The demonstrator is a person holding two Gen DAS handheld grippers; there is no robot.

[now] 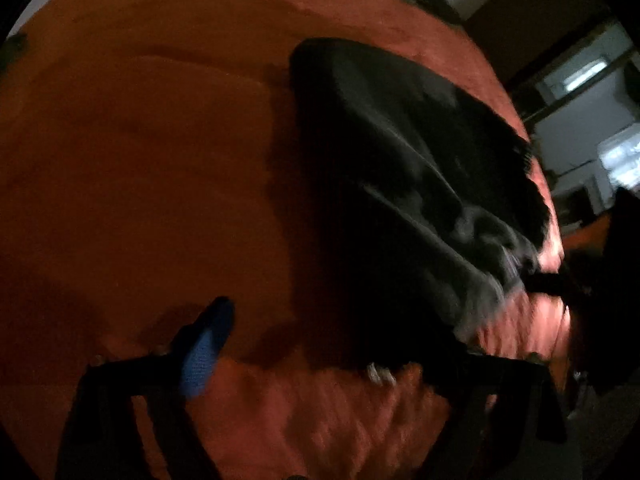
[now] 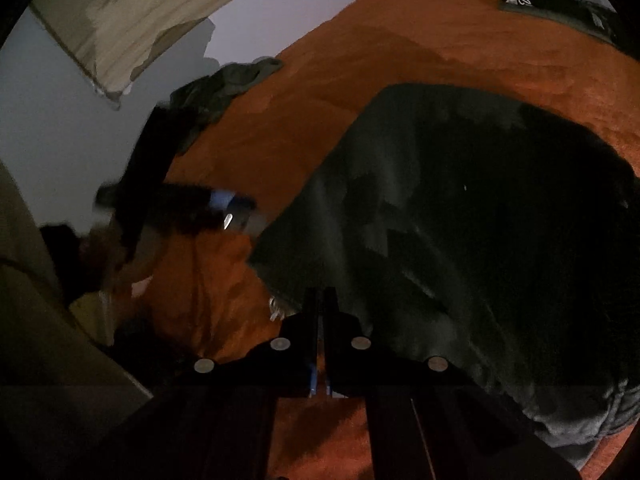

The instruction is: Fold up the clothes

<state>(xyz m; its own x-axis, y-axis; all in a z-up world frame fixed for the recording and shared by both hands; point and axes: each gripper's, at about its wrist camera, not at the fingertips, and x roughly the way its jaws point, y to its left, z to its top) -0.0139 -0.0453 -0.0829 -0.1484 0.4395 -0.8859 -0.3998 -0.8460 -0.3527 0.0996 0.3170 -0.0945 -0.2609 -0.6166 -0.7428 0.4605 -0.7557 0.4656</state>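
We see a dark garment (image 2: 460,220) spread over an orange blanket (image 2: 360,48) that covers a bed. The lighting is dim and both views are blurred.

From the right wrist view, the right tool (image 2: 320,300) sits at the near left corner of the garment. Its two black fingers are pressed together with only a thin line between them, and the cloth's edge runs right up to their tips, so the tool appears to be pinching that corner (the dark cloth against dark fingers makes the exact contact hard to see). A small pale cord or tag (image 2: 276,308) shows just beside the fingers on the left.

The left tool (image 2: 236,204) appears in the same view further left, over bare blanket near the garment's left edge, not touching it as far as we can tell. From the left wrist view, the left tool (image 1: 320,344) has its fingers spread wide apart, one with a blue pad (image 1: 204,348) at the lower left, the other dark at the lower right. The garment's near edge lies between them, but we see no pad pressing on it.

Further back on the blanket lie a crumpled olive garment (image 2: 224,84) and a folded dark item with white print (image 2: 556,8).
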